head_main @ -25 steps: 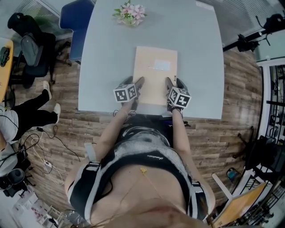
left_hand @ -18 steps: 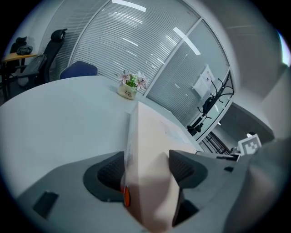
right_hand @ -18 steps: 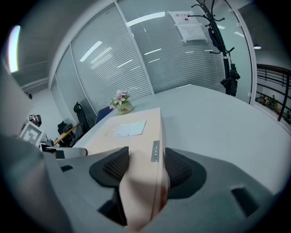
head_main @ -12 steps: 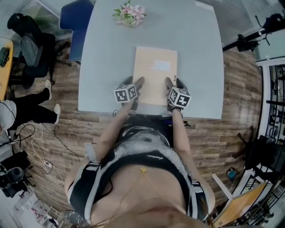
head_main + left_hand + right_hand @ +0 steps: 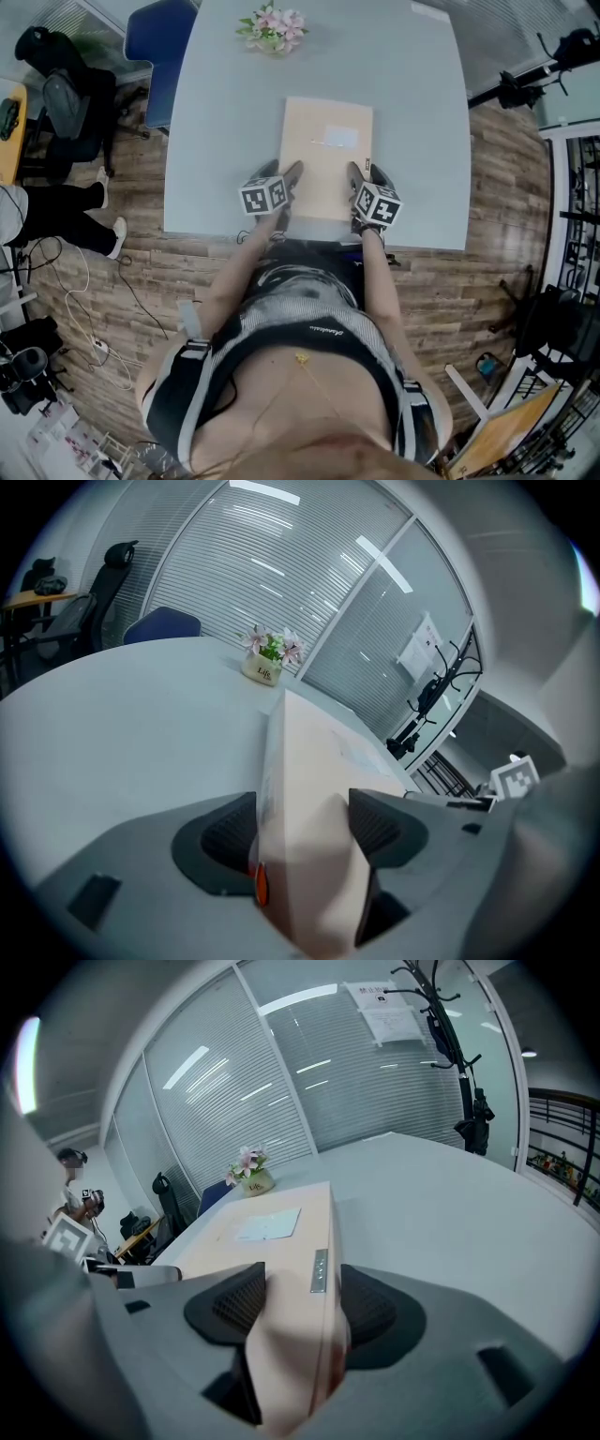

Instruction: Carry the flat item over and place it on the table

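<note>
left tool (image 5: 292, 178) and right tool (image 5: 359, 178) each clamp a near corner of the flat box (image 5: 328, 150), seemingly resting on the counter (image 5: 220, 141), so placing looks nearly done and letting go comes next.

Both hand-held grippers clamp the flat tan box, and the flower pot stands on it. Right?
No: the head view shows the flower pot on the table beyond the flat tan box. The left hand-held gripper and right hand-held gripper clamp it.
</note>
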The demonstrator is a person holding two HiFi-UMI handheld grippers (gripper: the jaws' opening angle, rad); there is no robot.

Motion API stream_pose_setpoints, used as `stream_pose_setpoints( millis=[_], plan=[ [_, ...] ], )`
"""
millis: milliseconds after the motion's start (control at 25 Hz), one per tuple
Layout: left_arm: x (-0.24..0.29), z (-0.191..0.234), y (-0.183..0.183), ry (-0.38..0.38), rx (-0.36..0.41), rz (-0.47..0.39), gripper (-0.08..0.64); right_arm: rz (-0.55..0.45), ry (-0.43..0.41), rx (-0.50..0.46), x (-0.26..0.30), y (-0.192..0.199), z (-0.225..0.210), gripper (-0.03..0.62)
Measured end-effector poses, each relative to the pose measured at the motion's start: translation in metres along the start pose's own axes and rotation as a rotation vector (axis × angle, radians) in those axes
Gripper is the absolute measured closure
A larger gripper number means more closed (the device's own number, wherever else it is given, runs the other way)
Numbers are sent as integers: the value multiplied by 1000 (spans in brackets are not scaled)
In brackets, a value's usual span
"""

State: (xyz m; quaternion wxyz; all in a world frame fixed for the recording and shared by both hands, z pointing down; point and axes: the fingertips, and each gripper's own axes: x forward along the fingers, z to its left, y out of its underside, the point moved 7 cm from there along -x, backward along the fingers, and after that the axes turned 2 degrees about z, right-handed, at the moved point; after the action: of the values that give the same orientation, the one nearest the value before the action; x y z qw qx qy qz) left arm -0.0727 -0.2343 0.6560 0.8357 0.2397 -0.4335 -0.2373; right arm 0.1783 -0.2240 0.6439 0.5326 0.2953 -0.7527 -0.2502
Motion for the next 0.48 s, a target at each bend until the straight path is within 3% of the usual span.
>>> stream_pose_setpoints(
  millis=[480],
  plan=[
    [0, 0, -1, -2, 4, -3, 261, 2, -8, 14, 1, 0, -1, 336]
  ],
)
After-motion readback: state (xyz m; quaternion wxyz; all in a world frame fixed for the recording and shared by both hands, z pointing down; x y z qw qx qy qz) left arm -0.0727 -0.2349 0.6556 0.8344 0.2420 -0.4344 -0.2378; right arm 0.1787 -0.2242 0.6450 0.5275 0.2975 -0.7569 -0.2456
